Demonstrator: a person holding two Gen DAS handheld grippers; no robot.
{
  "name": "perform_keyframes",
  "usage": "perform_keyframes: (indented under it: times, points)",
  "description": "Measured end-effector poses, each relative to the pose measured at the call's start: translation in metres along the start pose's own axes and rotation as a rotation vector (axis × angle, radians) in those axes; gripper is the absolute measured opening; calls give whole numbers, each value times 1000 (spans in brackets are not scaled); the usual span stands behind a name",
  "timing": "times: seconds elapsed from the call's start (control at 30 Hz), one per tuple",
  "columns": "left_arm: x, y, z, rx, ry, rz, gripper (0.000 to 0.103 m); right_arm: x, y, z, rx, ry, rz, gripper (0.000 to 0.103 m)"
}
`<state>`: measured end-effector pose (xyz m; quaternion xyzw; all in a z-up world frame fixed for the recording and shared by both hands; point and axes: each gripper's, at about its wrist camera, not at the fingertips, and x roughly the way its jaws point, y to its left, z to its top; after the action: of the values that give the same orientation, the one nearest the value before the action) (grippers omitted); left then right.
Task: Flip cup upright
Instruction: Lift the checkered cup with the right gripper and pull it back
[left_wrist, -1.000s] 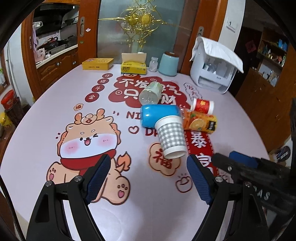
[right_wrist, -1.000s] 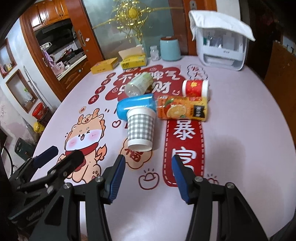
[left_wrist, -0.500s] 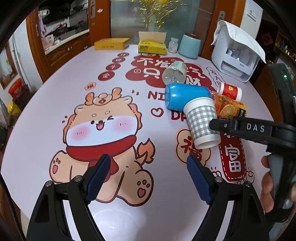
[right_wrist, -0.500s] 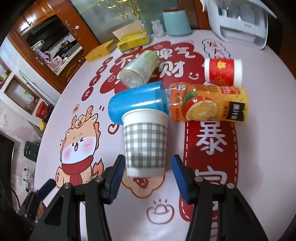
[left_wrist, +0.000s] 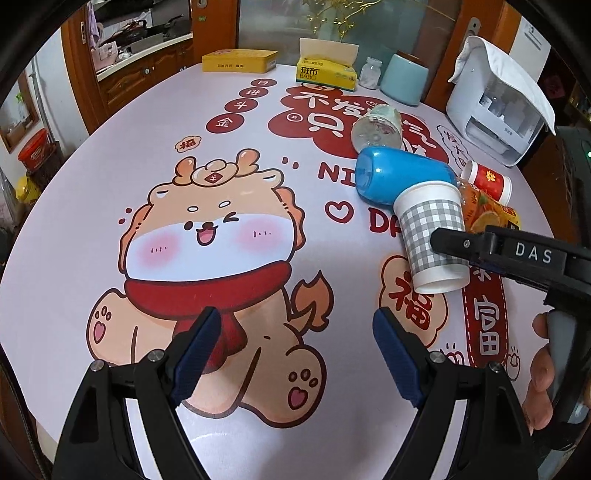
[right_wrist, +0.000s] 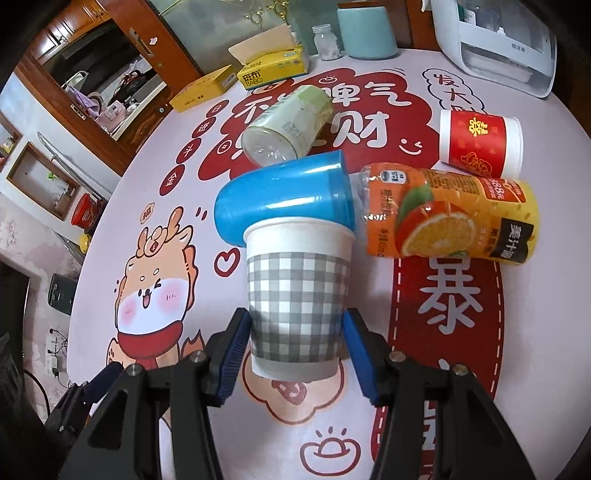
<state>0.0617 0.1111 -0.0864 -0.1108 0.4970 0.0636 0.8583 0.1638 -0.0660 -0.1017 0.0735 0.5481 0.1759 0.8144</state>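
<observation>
A grey-checked white paper cup (right_wrist: 298, 295) lies on its side on the printed tablecloth, its base end toward me and its mouth end against a blue cup (right_wrist: 284, 195). It also shows in the left wrist view (left_wrist: 432, 236). My right gripper (right_wrist: 297, 354) is open, its blue pads on either side of the cup's base end, with small gaps showing. My left gripper (left_wrist: 295, 350) is open and empty over the cartoon dragon print, left of the cups. In that view the right gripper's finger (left_wrist: 517, 254) reaches across the checked cup.
The blue cup, a clear plastic jar (right_wrist: 288, 125), an orange juice bottle (right_wrist: 447, 218) and a red paper cup (right_wrist: 480, 144) lie on their sides close together. Tissue box (right_wrist: 273, 66), yellow box (left_wrist: 240, 61), light-blue canister (right_wrist: 365, 33) and white appliance (left_wrist: 498, 107) stand along the far edge.
My right gripper has moved forward until its open pads flank the checked cup's base end. My left gripper has drawn back and left. The cups have not moved.
</observation>
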Motion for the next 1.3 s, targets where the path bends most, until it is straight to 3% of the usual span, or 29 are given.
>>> perform_keyframes:
  times: [0.43, 0.63, 0.8, 1.03, 1.3]
  points:
    - [1, -1, -4, 7, 17, 2, 83, 14, 3, 6, 7, 40, -7, 59]
    - [2, 0, -4, -1, 26, -3, 83, 14, -2, 4, 42, 19, 28, 58]
    - [-1, 0, -3, 1, 22, -11, 83, -11, -7, -2, 74, -37, 31, 58]
    - [-8, -3, -6, 5, 21, -38, 83, -49, -21, -30, 103, -64, 15, 58]
    - [-15, -15, -17, 36, 37, -65, 83, -59, -34, -75, 170, -61, 18, 58]
